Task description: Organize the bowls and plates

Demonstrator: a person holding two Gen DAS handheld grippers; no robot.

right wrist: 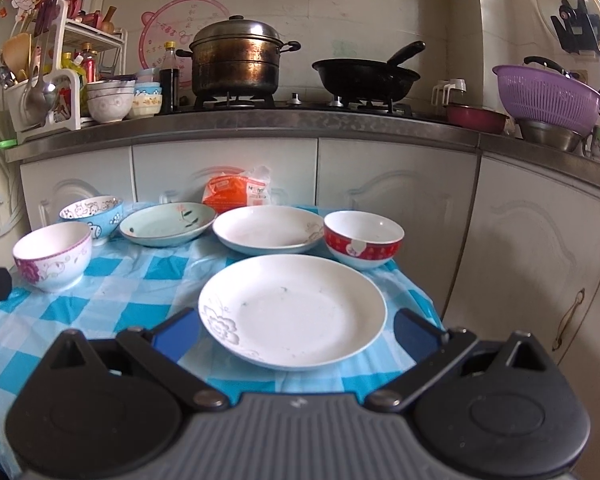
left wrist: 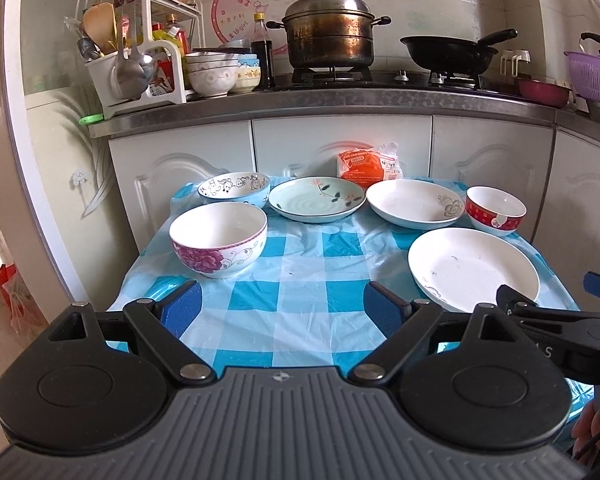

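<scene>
On a blue checked tablecloth stand three bowls and three plates. A purple-flowered bowl sits front left, a blue cartoon bowl behind it. A green plate and a white deep plate sit at the back, with a red-banded bowl to the right. A large white plate lies front right. My left gripper is open over bare cloth. My right gripper is open, its blue pads either side of the large plate's near edge.
An orange packet leans against white cabinets behind the table. On the counter above are stacked bowls, a utensil rack, a steamer pot, a black wok and a purple colander. A hand shows at lower right.
</scene>
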